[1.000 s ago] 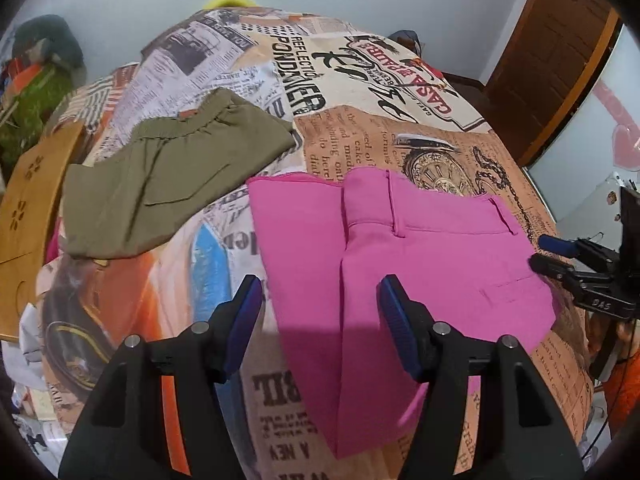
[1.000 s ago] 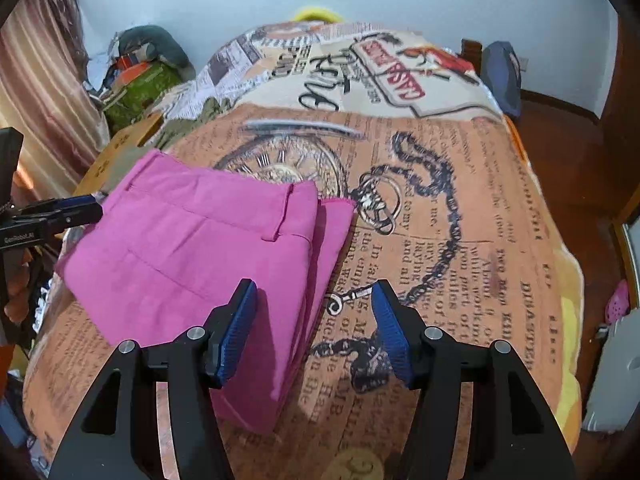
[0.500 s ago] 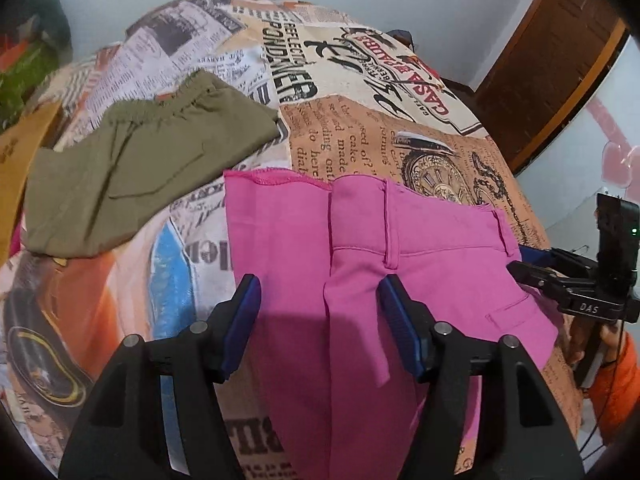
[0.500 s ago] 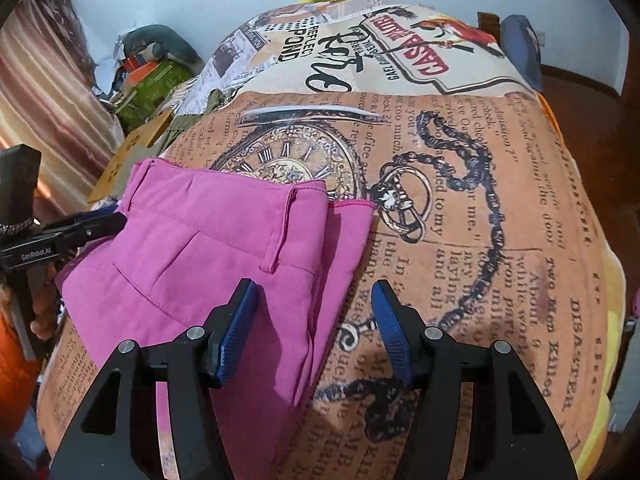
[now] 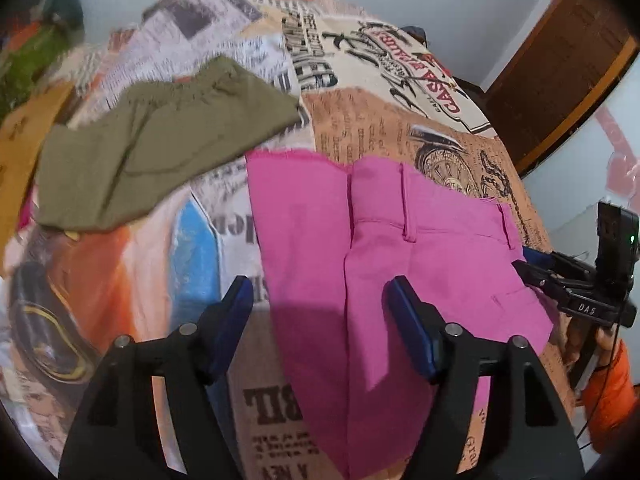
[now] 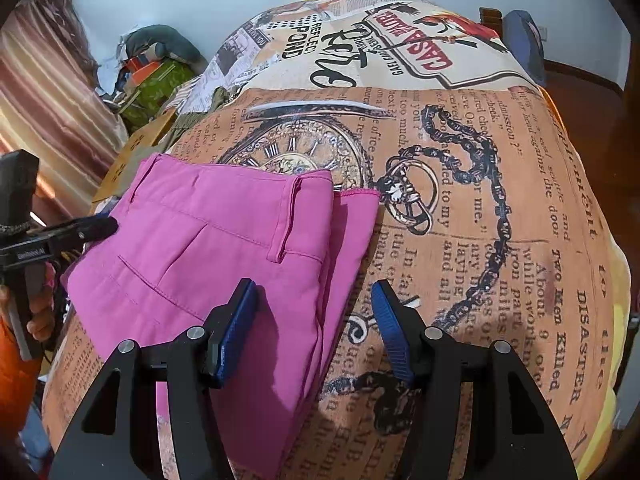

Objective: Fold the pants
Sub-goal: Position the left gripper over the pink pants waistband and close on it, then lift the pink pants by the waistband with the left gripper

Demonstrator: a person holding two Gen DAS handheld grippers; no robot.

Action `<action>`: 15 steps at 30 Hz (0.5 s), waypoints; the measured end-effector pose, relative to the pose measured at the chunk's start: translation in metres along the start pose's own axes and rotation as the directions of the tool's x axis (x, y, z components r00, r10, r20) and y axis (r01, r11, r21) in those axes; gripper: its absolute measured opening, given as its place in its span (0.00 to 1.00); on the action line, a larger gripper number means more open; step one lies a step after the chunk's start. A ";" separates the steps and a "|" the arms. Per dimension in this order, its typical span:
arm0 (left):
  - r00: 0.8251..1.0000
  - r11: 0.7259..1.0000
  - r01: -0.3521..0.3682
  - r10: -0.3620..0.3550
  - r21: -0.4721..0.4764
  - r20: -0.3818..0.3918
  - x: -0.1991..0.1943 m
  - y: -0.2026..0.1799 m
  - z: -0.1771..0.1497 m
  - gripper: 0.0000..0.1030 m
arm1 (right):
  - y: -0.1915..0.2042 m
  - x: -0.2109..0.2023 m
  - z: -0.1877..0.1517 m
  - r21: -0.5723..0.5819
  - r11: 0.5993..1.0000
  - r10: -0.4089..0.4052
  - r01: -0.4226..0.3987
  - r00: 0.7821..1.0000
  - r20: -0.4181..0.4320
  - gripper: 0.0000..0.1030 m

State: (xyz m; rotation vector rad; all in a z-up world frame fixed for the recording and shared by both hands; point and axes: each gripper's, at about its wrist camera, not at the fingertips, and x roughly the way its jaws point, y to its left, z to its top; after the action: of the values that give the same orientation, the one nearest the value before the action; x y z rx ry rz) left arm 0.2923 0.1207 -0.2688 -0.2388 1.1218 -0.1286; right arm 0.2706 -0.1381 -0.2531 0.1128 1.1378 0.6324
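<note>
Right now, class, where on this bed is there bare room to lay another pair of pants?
Free: printed bedspread right of the pink pants, around the pocket-watch print. Crowded: left side, where olive pants lie close beside the pink pair.

pink pants (image 5: 400, 264) folded, flat on printed bedspread (image 6: 500, 220), waistband and belt loops facing up.
</note>
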 end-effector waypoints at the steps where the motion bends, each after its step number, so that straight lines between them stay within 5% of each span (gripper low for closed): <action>1: 1.000 1.000 0.014 -0.014 -0.011 0.007 0.001 0.001 0.001 0.68 | 0.000 0.001 0.000 0.002 1.000 0.005 -0.005 1.000 -0.001 0.54; 6: 0.999 0.999 0.035 -0.035 -0.023 0.014 0.011 0.000 0.009 0.67 | -0.003 0.006 0.006 0.023 0.999 0.029 -0.029 1.000 0.004 0.54; 11: 0.996 0.995 0.092 -0.092 -0.030 0.006 0.011 -0.003 0.012 0.32 | -0.001 0.008 0.010 0.013 0.999 0.047 -0.047 0.999 0.015 0.38; 15: 0.995 0.995 0.103 -0.103 -0.020 0.007 0.012 -0.005 0.012 0.25 | 0.006 0.007 0.013 -0.014 0.999 0.032 -0.031 0.999 0.022 0.29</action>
State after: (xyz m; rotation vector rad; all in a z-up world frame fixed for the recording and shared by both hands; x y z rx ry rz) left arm 0.3087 0.1149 -0.2730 -0.3149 1.1057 -0.2077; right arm 0.2813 -0.1267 -0.2513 0.1257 1.1119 0.6653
